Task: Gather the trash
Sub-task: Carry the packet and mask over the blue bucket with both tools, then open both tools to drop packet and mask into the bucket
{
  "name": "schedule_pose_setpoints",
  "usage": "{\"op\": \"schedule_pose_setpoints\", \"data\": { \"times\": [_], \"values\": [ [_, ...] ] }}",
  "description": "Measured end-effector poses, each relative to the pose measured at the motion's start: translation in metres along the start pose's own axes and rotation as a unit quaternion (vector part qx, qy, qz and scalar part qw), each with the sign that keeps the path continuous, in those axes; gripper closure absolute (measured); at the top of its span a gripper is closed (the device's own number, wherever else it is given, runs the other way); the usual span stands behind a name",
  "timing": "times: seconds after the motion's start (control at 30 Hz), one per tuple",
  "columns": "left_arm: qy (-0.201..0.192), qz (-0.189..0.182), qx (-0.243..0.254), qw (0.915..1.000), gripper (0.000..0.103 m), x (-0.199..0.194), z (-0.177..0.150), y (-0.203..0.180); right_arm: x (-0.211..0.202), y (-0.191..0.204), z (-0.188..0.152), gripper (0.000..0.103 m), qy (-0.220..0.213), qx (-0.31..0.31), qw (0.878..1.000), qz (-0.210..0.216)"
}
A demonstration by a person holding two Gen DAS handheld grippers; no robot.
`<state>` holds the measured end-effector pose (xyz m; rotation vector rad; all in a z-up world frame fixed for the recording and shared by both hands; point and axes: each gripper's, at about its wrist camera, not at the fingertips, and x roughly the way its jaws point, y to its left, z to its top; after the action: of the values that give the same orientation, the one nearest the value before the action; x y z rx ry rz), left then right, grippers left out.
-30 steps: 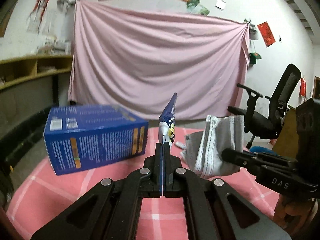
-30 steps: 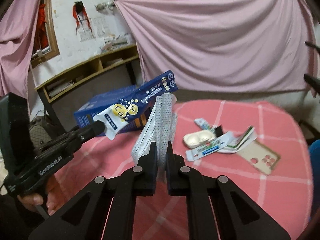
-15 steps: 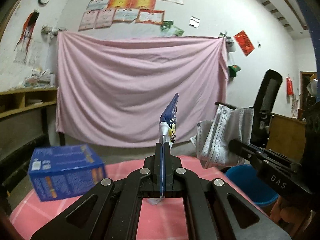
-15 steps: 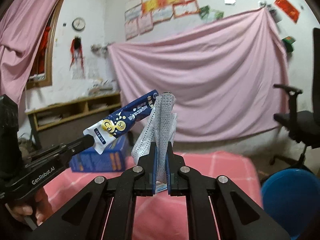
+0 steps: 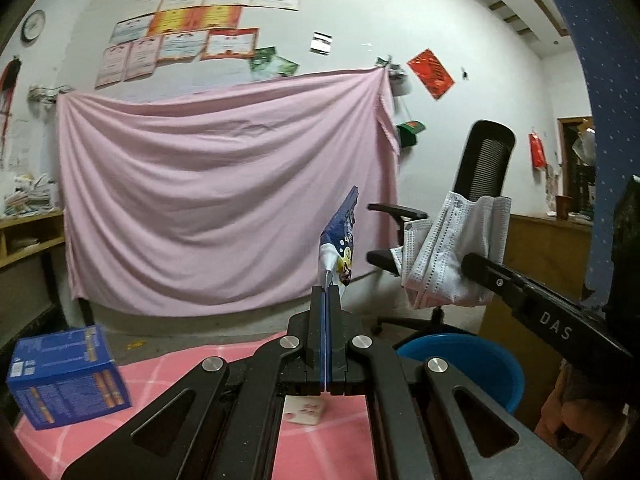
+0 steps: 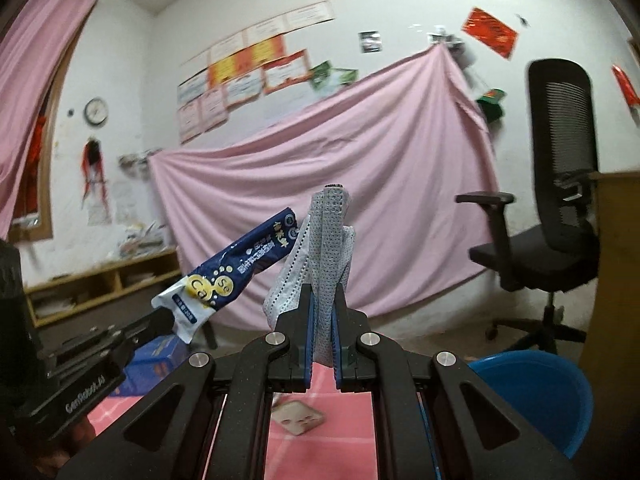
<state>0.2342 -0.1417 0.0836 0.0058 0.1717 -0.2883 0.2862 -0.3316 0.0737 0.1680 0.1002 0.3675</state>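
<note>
Trash already lifted in both tongs, not yet dropped. Left tongs (image 5: pixel 326 300) fully shut on a dark-blue and white snack sachet (image 5: pixel 339 249), pinched at its lower end and standing up past the tips. Right tongs (image 6: pixel 323 308) clamped tight on a crumpled white face mask (image 6: pixel 329 240), folded and sticking up between the pads. Both pieces held side by side in the air, mask to the right of the left tongs, sachet to the left of the right tongs.

Blue bin (image 5: pixel 464 360) waiting low and to the right of both tongs, just beyond the edge of the pink checked worktop (image 5: pixel 160 364); neither piece over its mouth yet, by the look of it. Pick-up half judged done; carry to the bin and release left to do.

More possibly left to collect: a small pale card-like item (image 6: pixel 298 416) lying on the worktop beneath the tongs, and a blue carton (image 5: pixel 66 376) standing well to the left of the left tongs. Hard to tell whether either counts as trash.
</note>
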Motion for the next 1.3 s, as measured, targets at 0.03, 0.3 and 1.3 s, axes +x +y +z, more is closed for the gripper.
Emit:
{"op": "schedule_pose_setpoints", "data": {
  "times": [0.03,0.3,1.3],
  "values": [
    [0.002,-0.005,0.001,1.0,0.103,0.004,0.001,-0.006,-0.001,-0.005,0.001,0.097,-0.001,0.004,1.0,-0.006],
    [0.062,-0.057,-0.035,0.9959,0.103,0.054,0.005,-0.034,-0.018,-0.038,-0.001,0.097,-0.002,0.009,0.998,-0.059],
    [0.288,-0.106,-0.068,0.9493,0.103,0.188,-0.04,-0.1,0.0,-0.158,-0.049,0.096,0.168,0.128,0.96,-0.181]
  ]
}}
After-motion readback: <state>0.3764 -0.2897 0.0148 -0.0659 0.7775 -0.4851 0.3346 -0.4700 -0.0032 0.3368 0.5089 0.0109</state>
